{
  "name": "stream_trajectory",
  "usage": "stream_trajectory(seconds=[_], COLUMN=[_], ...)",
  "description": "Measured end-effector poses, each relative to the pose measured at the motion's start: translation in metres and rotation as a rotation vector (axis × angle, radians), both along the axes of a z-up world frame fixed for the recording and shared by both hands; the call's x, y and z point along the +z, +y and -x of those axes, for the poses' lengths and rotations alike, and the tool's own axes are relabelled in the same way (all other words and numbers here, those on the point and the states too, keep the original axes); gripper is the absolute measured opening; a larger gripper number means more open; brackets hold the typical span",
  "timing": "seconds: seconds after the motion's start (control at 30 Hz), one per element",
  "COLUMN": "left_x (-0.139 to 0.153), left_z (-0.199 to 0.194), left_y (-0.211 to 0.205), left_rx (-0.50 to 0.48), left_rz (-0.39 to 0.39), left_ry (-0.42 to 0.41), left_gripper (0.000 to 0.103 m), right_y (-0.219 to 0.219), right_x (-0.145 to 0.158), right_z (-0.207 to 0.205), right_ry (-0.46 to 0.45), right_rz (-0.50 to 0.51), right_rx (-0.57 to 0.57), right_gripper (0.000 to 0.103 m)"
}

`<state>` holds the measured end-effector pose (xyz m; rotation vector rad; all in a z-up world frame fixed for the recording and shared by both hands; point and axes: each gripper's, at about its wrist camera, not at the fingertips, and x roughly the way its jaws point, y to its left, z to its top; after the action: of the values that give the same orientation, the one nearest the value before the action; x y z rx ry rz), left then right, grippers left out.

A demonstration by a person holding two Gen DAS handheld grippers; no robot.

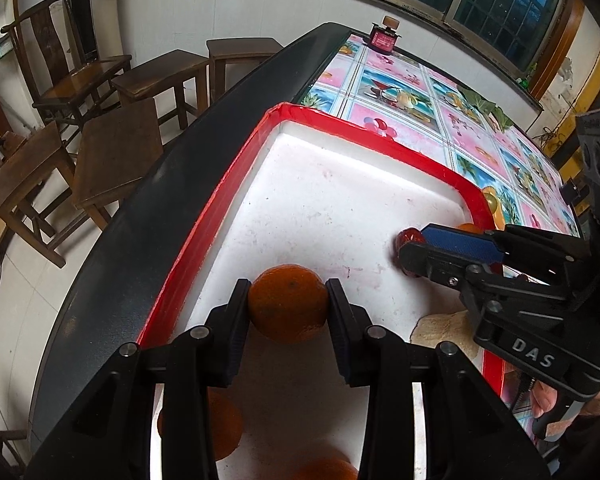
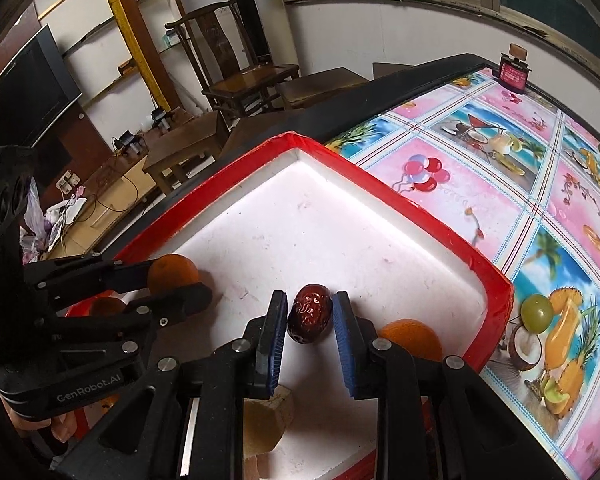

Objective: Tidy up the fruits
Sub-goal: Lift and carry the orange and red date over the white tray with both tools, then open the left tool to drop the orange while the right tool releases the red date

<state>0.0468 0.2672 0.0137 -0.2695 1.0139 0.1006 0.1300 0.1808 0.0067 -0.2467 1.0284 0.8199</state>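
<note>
Two claws, round orange (image 1: 287,303), wrinkled date (image 2: 309,313)

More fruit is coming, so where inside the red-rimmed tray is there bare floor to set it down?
The tray is bare across its far half, up to the far corner and both far walls. The near end is crowded: left gripper holds an orange, right gripper stands around a red date, another orange beside it.
</note>
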Motion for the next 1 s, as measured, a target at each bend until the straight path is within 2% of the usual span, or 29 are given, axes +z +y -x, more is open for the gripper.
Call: stream_trajectory(seconds=[0.1,0.13,0.3,0.4,0.47,0.53,0.73,1.0], left_x=[0.001,0.003,0.011,0.020,0.025,0.029,0.037,0.050], left_z=[0.003,0.005,0.013,0.023,0.029,0.036,0.049,0.054], left_y=[0.002,0.002,-0.002,-0.005,-0.007,-0.010,-0.031,-0.072], left_rx=[0.009,0.013,0.015,0.011,0.010,0.007,-0.029,-0.121], left_rz=[0.017,0.017,0.000,-0.004,0.009,0.029,0.055,0.054], left_ry=[-0.012,-0.019,-0.037,-0.065,-0.078,-0.089,-0.106,-0.124], left_gripper=[0.057,0.061,0.068,0.072,0.072,0.072,0.073,0.073], right_y=[-0.004,-0.006,-0.026,-0.045,-0.061,-0.079,-0.121,-0.171], right_x=[0.006,0.009,0.030,0.040,0.045,0.046,0.042,0.040], right_z=[0.003,0.004,0.019,0.030,0.040,0.051,0.087,0.124], right_ry=[0.002,0.001,-0.021,-0.038,-0.040,-0.031,0.013,0.024], right_rz=[-0.023,-0.038,-0.091,-0.119,-0.144,-0.167,-0.204,-0.206], right_rx=[-0.007,-0.010,-0.023,-0.040,-0.055,-0.076,-0.107,-0.157], right_gripper=[0.032,0.035,0.040,0.053,0.067,0.078,0.082,0.083])
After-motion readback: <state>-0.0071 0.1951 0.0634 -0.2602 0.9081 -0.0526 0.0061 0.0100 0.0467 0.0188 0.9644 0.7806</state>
